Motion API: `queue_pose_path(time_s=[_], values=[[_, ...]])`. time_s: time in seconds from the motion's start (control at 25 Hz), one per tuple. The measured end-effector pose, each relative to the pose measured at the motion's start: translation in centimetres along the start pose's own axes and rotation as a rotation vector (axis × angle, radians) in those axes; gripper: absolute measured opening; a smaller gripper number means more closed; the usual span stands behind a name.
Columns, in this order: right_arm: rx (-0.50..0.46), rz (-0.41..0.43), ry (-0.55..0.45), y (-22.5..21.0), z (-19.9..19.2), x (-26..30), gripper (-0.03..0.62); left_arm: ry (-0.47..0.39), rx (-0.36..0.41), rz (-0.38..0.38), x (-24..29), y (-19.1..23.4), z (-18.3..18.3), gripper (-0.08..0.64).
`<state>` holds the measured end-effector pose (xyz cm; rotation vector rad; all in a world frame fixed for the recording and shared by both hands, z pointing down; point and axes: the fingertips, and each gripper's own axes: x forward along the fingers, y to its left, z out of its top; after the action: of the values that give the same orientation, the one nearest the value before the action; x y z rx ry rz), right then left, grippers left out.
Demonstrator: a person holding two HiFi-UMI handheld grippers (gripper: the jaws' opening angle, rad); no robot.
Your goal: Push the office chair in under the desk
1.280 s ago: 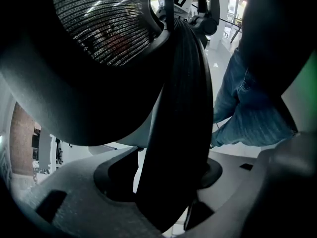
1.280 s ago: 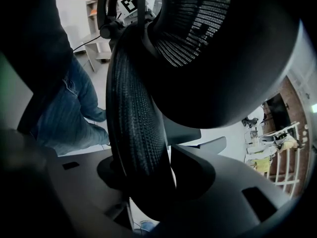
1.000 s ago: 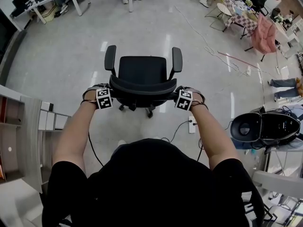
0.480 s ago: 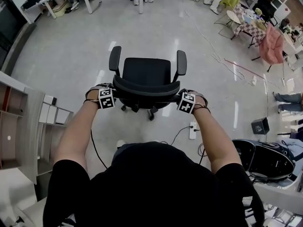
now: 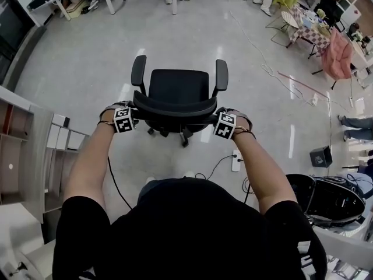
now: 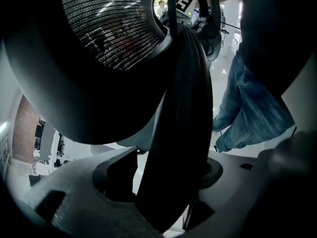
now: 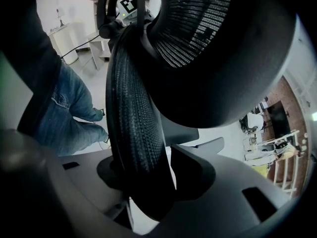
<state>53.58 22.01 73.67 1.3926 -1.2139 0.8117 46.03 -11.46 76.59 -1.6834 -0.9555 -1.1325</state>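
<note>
Left tongs (image 5: 134, 117) and right tongs (image 5: 214, 121) pinch the black office chair's (image 5: 178, 86) mesh backrest (image 5: 175, 105)

My left gripper (image 6: 168, 182) and right gripper (image 7: 148, 182) are grainy matt grey plastic. The office chair (image 5: 178, 92) has a black woven-mesh backrest (image 6: 114, 29). The floor (image 5: 87, 57) shines glossy.

Honestly not much going on, only the head view swings a little: the big black round machine (image 5: 323, 200) on the right slides down toward the bottom corner, and a small black box (image 5: 320, 155) on the floor (image 5: 87, 69) now shows above it, uncovered.
</note>
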Motion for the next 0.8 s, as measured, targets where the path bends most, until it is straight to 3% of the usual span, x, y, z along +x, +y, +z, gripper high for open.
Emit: queue_pose_path(time_s=[0.8], values=[[0.001, -0.037, 0.022, 0.79, 0.54, -0.37, 0.181, 0.003, 0.013, -0.012, -0.44, -0.35, -0.58, 0.281]])
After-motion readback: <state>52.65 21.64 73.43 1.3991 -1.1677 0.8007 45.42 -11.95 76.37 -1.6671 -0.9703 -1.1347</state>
